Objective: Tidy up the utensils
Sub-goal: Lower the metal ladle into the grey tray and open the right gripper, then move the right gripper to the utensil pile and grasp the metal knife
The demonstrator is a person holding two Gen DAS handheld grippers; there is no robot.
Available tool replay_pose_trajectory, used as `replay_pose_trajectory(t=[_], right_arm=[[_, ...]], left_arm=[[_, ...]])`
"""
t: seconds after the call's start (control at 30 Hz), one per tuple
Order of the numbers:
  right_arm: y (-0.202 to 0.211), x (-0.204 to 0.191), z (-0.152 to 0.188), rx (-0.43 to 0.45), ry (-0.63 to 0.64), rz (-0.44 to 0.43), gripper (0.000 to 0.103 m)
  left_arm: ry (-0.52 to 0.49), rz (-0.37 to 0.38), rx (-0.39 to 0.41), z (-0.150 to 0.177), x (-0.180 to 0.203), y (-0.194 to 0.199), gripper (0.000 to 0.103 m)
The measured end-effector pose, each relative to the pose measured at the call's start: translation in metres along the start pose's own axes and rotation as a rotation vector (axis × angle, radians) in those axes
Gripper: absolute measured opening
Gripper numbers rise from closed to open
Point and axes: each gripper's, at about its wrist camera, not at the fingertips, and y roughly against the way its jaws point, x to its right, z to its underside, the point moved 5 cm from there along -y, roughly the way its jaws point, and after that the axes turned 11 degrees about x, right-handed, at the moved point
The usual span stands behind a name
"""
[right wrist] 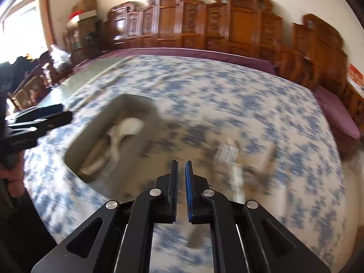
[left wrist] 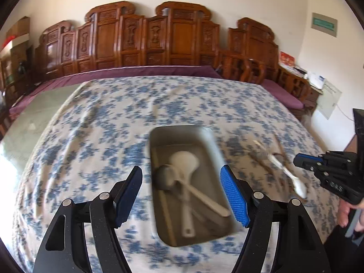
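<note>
A grey rectangular tray [left wrist: 182, 134] lies on the blue-flowered cloth and holds a white spoon [left wrist: 185, 159], a dark ladle [left wrist: 163, 177], a second pale spoon and chopsticks. My left gripper [left wrist: 180, 168] hovers over the near part of the tray, open, with nothing gripped. To the right, several loose utensils lie on the cloth, among them a white spoon [left wrist: 289, 175]. My right gripper [left wrist: 297, 160] hangs just right of them, shut. In the right wrist view that gripper [right wrist: 181, 162] is shut with nothing between its pads. The tray [right wrist: 136, 102] lies to its left and the blurred loose utensils [right wrist: 236, 159] to its right.
The flowered cloth [left wrist: 113, 113] covers a wide table. A purple-cushioned carved wooden bench [left wrist: 147, 36] runs along the far side and the right. A hand [left wrist: 345, 211] holds the right tool. At the left edge of the right wrist view is the left gripper [right wrist: 66, 112].
</note>
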Motion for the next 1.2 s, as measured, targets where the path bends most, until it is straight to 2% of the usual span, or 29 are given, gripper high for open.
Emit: replay_pose_trajectory(t=[0.13, 0.33, 0.67, 1.0, 1.2], right_arm=[[0.009, 0.043, 0.017, -0.014, -0.037, 0.071, 0.016], [0.006, 0.075, 0.038, -0.029, -0.113, 0.095, 0.017], [-0.035, 0.058, 0.049, -0.074, -0.135, 0.054, 0.017], [-0.060, 0.057, 0.065, -0.149, -0.168, 0.090, 0.017], [-0.056, 0.066, 0.063, -0.125, -0.223, 0.077, 0.006]], left_arm=[[-0.039, 0.031, 0.003, 0.005, 0.025, 0.002, 0.068], [-0.064, 0.069, -0.006, 0.014, 0.049, 0.002, 0.068], [-0.109, 0.118, -0.024, 0.028, 0.082, -0.001, 0.068], [-0.108, 0.123, -0.034, 0.031, 0.085, -0.003, 0.068], [-0.115, 0.112, -0.040, 0.035, 0.088, -0.003, 0.068]])
